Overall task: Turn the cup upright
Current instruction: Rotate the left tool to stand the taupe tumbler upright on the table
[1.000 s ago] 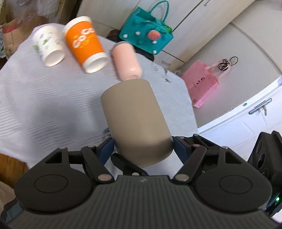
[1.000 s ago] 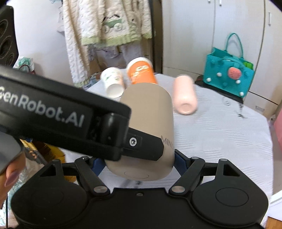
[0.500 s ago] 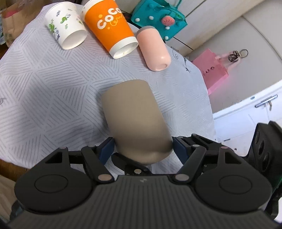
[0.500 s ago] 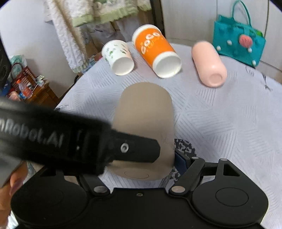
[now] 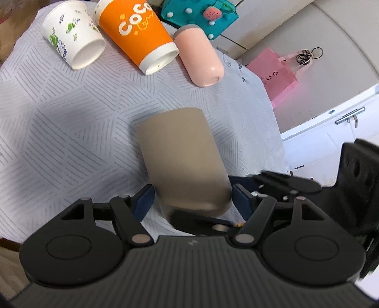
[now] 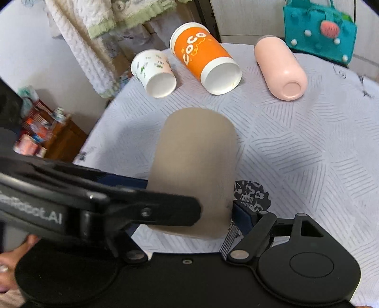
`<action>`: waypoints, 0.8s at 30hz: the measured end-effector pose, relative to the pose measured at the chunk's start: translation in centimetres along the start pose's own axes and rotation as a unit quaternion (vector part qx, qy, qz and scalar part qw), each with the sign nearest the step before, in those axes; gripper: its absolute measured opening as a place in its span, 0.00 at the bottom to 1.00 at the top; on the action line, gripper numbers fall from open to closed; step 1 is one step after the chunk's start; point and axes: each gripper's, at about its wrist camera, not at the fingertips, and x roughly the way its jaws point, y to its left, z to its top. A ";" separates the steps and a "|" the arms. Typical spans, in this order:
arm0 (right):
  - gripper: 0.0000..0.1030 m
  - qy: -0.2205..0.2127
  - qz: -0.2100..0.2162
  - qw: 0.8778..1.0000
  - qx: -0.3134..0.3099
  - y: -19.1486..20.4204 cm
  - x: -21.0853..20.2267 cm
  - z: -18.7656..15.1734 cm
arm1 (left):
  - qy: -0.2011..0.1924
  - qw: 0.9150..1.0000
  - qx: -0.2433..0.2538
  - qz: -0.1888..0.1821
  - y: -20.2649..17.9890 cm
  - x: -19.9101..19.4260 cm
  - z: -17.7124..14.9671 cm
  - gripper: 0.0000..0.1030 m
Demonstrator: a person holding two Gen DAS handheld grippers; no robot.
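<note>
A beige cup (image 5: 182, 161) is held above the white patterned tablecloth (image 5: 71, 132), its far end pointing away from both cameras. My left gripper (image 5: 193, 197) is shut on its near end, blue pads on both sides. My right gripper (image 6: 191, 213) is also shut on the same beige cup (image 6: 196, 170); the left gripper's black body (image 6: 94, 208) crosses in front of the right gripper's left finger and hides it. The cup's mouth does not show in either view.
At the table's far side lie a white leaf-print paper cup (image 5: 73, 38), an orange "coco" paper cup (image 5: 139, 35) and a pink tumbler (image 5: 199, 54), all on their sides. A teal bag (image 5: 199, 16) and pink bag (image 5: 277, 73) sit beyond the table.
Both grippers, with the beige cup held between them, have tilted downward and moved nearer the table. The lying cups now look larger and sit higher in view.
</note>
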 end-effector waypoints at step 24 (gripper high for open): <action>0.80 0.127 0.039 0.990 -0.051 -0.8 2.0 6.3 | 0.001 0.996 -0.085 -0.042 3.1 1.6 2.5 0.69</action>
